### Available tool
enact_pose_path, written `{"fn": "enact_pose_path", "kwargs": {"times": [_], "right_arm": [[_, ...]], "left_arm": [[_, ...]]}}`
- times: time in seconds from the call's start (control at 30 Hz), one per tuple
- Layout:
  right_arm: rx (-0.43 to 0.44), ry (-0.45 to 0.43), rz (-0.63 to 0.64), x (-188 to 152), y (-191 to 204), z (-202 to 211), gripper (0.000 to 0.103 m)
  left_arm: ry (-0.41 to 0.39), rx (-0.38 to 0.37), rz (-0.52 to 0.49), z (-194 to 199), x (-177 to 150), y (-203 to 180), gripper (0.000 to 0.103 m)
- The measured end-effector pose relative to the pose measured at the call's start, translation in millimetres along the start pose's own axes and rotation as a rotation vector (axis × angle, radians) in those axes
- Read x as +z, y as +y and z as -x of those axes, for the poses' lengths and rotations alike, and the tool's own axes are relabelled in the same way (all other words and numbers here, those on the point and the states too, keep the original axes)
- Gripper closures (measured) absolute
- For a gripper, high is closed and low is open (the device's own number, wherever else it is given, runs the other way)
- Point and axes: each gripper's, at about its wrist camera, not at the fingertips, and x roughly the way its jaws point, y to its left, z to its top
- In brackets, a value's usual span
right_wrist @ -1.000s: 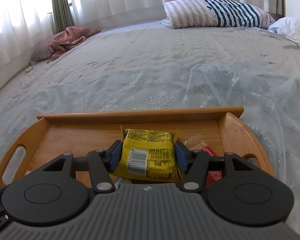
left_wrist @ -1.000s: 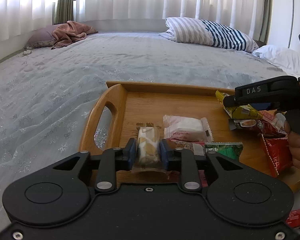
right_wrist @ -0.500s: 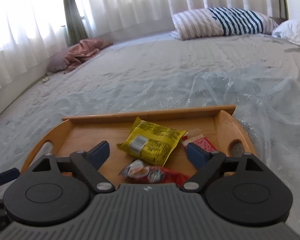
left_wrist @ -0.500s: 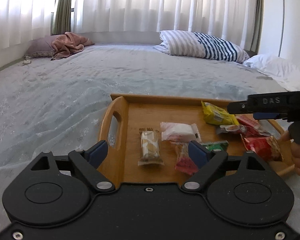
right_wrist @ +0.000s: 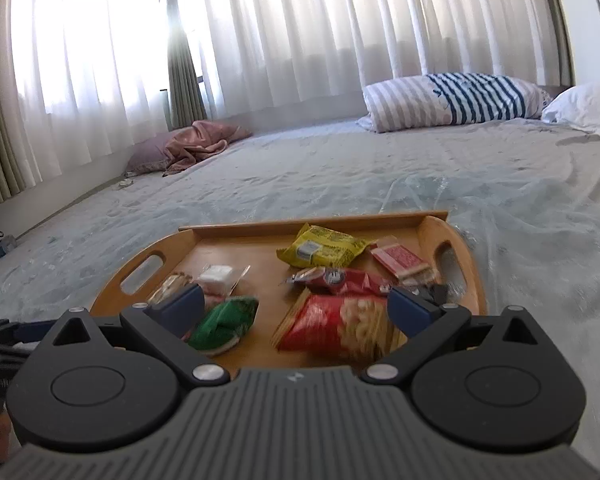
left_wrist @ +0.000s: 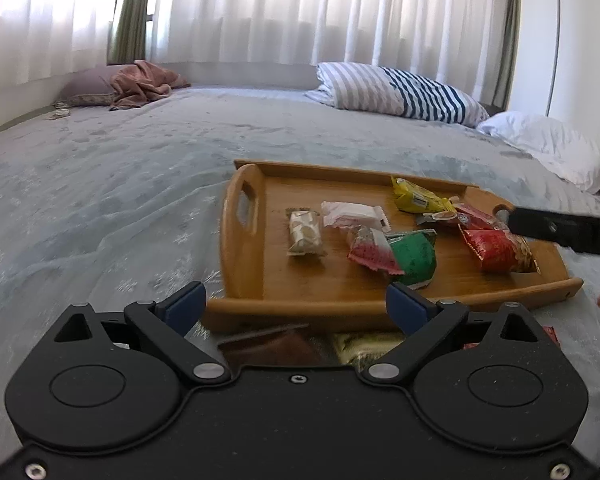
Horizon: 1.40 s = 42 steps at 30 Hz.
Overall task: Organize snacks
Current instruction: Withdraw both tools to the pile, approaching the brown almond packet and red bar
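Note:
A wooden tray on the bed holds several snacks: a beige bar, a white packet, a yellow packet, a green packet and a red bag. My left gripper hangs just short of the tray's near rim, jaws opening, nothing between them. My right gripper hovers over the tray's near side, jaws opening and empty, above the red bag and green packet. The yellow packet lies flat further back.
More packets lie on the grey bedspread in front of the tray, a brown packet and a red packet. A striped pillow, a white pillow and a pink blanket sit at the far side below the curtains.
The left gripper let go of the beige bar and the right one let go of the yellow packet. Both spread wide and drew back from the tray.

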Motion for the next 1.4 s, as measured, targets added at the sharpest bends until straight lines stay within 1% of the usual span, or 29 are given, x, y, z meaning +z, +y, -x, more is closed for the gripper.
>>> {"fn": "enact_pose_path", "kwargs": {"times": [0.13,0.23,0.37,0.5,0.57,0.67,0.83,1.0,1.07,1.2,1.4], "right_arm": [[-0.024,-0.026,0.011,-16,4,18,0.000],[-0.032,-0.028,0.035,-29,7,23,0.000],[-0.056,-0.005,0.083,-46,10,20,0.000],[-0.036,-0.014,0.083,-54,10,19,0.000],[-0.052,-0.006,0.080,-57,11,17,0.000],[-0.048,0.001,0.096,-64,12,15,0.002],[-0.028,-0.026,0.159,-70,19,17,0.003],[-0.014,-0.044,0.233,-76,29,19,0.008],[-0.009,-0.044,0.245,-77,31,19,0.010],[0.008,-0.040,0.226,-76,28,18,0.011],[0.015,-0.034,0.176,-74,19,18,0.016]], "left_arm": [[-0.013,0.008,0.000,7,-10,2,0.005],[-0.012,0.014,-0.013,9,-17,1,0.005],[-0.005,0.024,-0.030,8,-24,-3,0.005],[0.004,0.040,-0.030,5,-31,-3,0.004],[-0.010,0.050,-0.016,5,-34,-3,0.004],[-0.023,0.060,-0.014,5,-38,-3,0.004],[-0.031,0.055,-0.003,5,-42,-2,0.003],[-0.024,0.032,0.008,5,-43,1,0.004],[-0.003,0.025,-0.009,3,-44,-1,0.005],[-0.017,0.038,-0.061,4,-48,-10,0.008],[-0.014,0.016,-0.046,8,-49,-10,0.021]]}}
